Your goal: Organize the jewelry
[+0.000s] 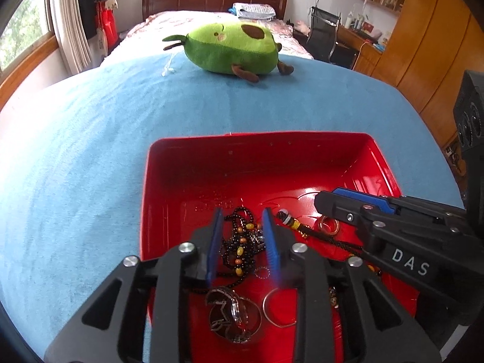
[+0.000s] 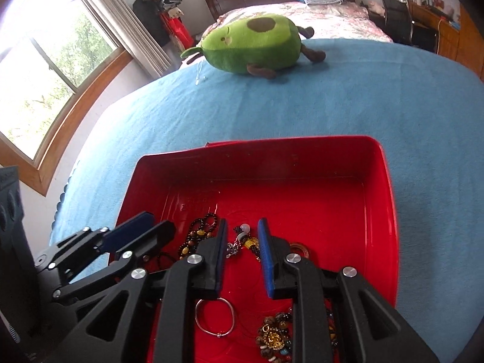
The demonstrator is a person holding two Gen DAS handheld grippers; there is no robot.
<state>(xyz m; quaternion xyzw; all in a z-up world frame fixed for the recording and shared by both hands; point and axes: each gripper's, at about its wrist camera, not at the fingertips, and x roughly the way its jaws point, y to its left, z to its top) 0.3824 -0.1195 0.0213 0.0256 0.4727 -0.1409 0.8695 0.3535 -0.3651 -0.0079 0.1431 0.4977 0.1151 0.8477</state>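
Left gripper (image 1: 242,239) jaws straddle black beads (image 1: 239,242) in red tray (image 1: 242,142).

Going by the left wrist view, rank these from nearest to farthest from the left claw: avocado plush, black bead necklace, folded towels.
1. black bead necklace, between the left claw fingers, in the red tray
2. avocado plush, beyond the tray on the blue blanket
3. folded towels, by the headboard

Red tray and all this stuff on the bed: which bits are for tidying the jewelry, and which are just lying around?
For the job: red tray, black bead necklace, silver bangle, gold-charm bracelet.

Just lying about: avocado plush, folded towels, blue blanket.
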